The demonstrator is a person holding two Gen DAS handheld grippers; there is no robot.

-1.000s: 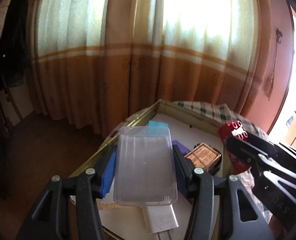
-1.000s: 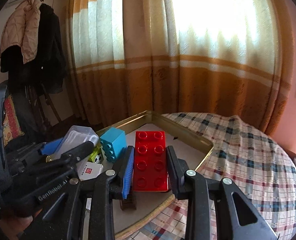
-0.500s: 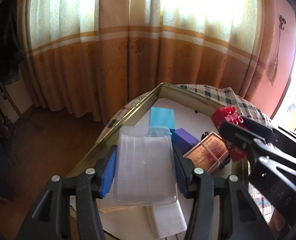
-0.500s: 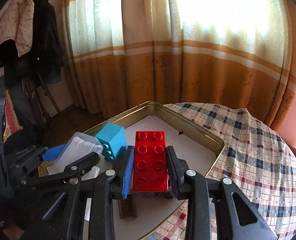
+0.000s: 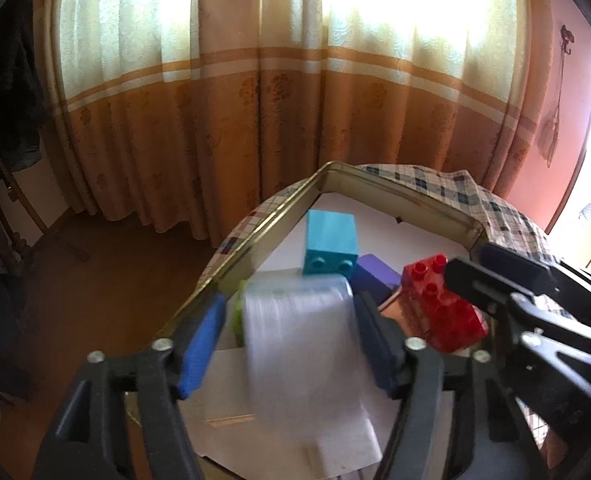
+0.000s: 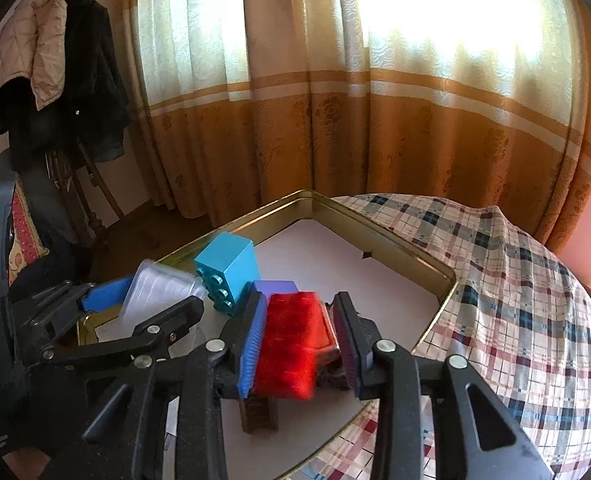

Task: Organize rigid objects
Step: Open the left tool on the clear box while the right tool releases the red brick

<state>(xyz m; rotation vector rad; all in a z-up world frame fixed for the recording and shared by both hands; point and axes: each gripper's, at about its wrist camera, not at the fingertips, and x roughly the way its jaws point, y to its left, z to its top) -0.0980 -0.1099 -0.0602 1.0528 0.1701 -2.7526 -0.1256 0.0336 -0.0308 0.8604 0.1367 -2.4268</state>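
I've just opened both sets of jaws over the gold metal tin [image 6: 435, 268] — left gripper [image 5: 291, 328] releasing the clear ribbed plastic case [image 5: 295, 332], right gripper [image 6: 299, 340] the red studded brick [image 6: 291, 340]; both blurred, prob. dropping in. Teal brick [image 6: 227, 268] already inside; 2 drops nearly done.

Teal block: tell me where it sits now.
The teal block lies inside the gold tin near its left wall, beside the purple block, beyond both sets of jaws.

- Orange and cream curtains [image 6: 335, 120] hang across a bright window.
- Coats [image 6: 55, 72] hang at the left.
- Checked tablecloth [image 6: 515, 280] covers the table.
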